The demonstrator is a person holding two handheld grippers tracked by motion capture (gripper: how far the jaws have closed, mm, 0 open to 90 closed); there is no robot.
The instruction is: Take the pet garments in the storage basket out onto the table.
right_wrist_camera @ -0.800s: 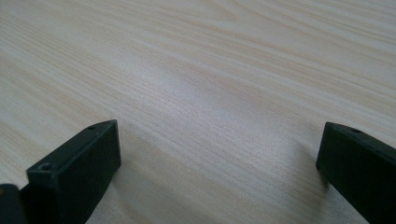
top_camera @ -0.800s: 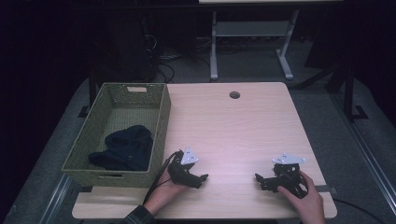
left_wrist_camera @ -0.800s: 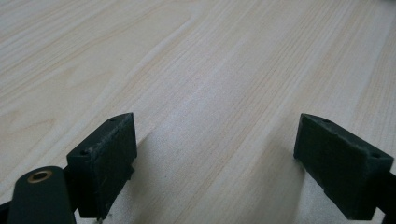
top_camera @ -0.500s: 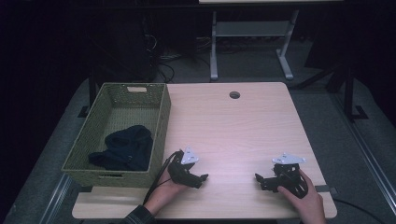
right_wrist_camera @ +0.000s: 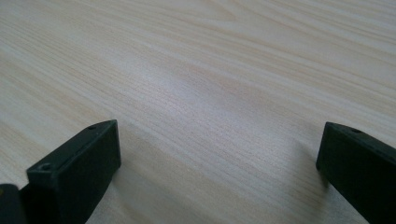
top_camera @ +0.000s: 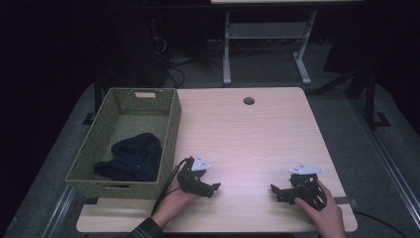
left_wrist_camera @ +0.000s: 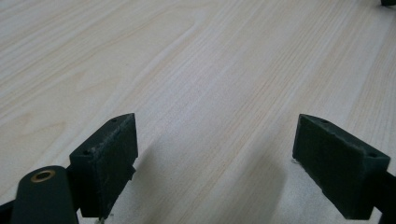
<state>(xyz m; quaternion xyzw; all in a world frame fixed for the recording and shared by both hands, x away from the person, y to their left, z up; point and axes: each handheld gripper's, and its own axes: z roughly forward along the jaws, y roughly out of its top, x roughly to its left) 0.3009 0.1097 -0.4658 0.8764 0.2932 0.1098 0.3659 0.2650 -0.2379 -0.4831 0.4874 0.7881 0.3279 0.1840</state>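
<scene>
Nearest the person, both grippers rested low on the wooden table (top_camera: 257,139) with jaws spread wide and nothing between them: the left gripper (top_camera: 214,187) at about seven o'clock of the tabletop, the right gripper (top_camera: 275,190) at about five o'clock, well apart. Farther out, at nine to ten o'clock, stood the woven green basket (top_camera: 171,129), and the dark cloth (top_camera: 131,157) lay bunched inside it at its near end, just beside the left gripper but behind the basket wall. The risk, as I judged it, lay in that wall: a reach from so low could catch the rim and shove or tip the light basket, and the trailing cable could snag its corner; the limp cloth might also come up only partly pinched. The gripper views gave the jaw gap plainly over bare wood grain; the high view placed basket, cloth and both hands.
</scene>
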